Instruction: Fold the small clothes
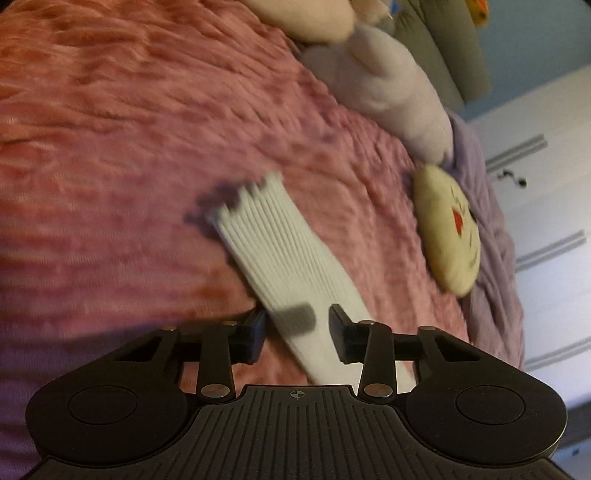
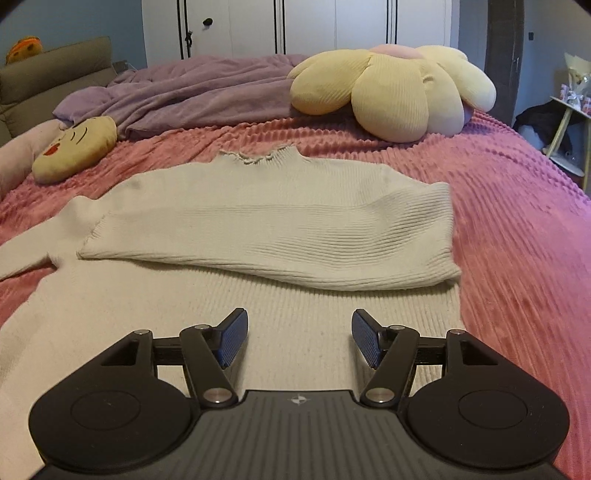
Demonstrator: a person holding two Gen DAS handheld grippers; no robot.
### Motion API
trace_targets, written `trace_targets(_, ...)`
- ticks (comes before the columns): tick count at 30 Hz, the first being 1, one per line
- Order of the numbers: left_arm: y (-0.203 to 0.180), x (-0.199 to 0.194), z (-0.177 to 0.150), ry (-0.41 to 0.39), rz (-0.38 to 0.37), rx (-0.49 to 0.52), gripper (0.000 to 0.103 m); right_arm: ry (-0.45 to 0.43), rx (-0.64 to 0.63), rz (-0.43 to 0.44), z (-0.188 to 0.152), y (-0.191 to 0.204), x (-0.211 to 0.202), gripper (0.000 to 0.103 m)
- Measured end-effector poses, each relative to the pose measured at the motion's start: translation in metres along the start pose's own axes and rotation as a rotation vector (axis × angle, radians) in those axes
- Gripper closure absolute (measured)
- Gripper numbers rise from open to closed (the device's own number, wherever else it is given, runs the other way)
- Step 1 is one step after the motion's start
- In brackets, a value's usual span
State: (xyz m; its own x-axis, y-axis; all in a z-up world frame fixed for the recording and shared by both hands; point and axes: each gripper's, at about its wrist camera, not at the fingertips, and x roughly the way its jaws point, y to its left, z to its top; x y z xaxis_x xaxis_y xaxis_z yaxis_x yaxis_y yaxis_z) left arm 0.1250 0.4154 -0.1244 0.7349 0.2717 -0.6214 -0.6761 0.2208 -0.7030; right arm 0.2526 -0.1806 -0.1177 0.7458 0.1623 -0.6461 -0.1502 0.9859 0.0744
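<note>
A cream ribbed sweater (image 2: 258, 229) lies flat on the pink bedspread (image 2: 517, 221), neck away from me. Its right sleeve (image 2: 295, 243) is folded across the chest. Its left sleeve (image 1: 280, 251) lies stretched out on the bedspread (image 1: 110, 147) in the left wrist view, cuff far from me. My left gripper (image 1: 297, 325) is open, its fingers on either side of that sleeve just above it. My right gripper (image 2: 299, 339) is open and empty over the sweater's lower body.
A round face cushion (image 2: 74, 147) lies left of the sweater and also shows in the left wrist view (image 1: 447, 229). A yellow flower cushion (image 2: 391, 92) and a purple blanket (image 2: 192, 92) lie at the far side. White wardrobe doors (image 2: 295, 26) stand behind the bed.
</note>
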Motion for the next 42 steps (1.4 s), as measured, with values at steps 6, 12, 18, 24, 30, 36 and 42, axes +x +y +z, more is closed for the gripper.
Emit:
trace_targets(6,-0.006,0.003,0.01,-0.01,0.035,0.078,0.09,0.015,-0.014,-0.107,-0.004,-0.003,0.004,0.04)
trace_targets(12,-0.059,-0.023,-0.009,-0.092,-0.002,0.302,0.094,0.013,0.034,-0.09,-0.011,-0.015,0.003,0.04)
trace_targets(18,-0.166,-0.052,-0.097,-0.051,-0.237,0.662,0.094,-0.006,0.057,-0.085,-0.014,-0.021,-0.001,0.04)
trace_targets(24,-0.227,-0.045,-0.235,0.144,-0.361,0.935,0.057,-0.012,0.08,-0.082,-0.017,-0.024,-0.004,0.04)
trace_targets(30,-0.199,-0.036,-0.299,0.221,-0.303,1.064,0.043,-0.002,0.063,-0.081,-0.013,-0.026,-0.009,0.041)
trace_targets(36,-0.162,-0.021,-0.262,0.138,-0.104,1.069,0.042,-0.02,0.082,0.019,0.003,-0.011,-0.01,0.046)
trace_targets(42,-0.141,-0.013,-0.222,0.119,-0.017,0.992,0.042,0.0,0.008,0.186,0.031,0.049,0.018,0.048)
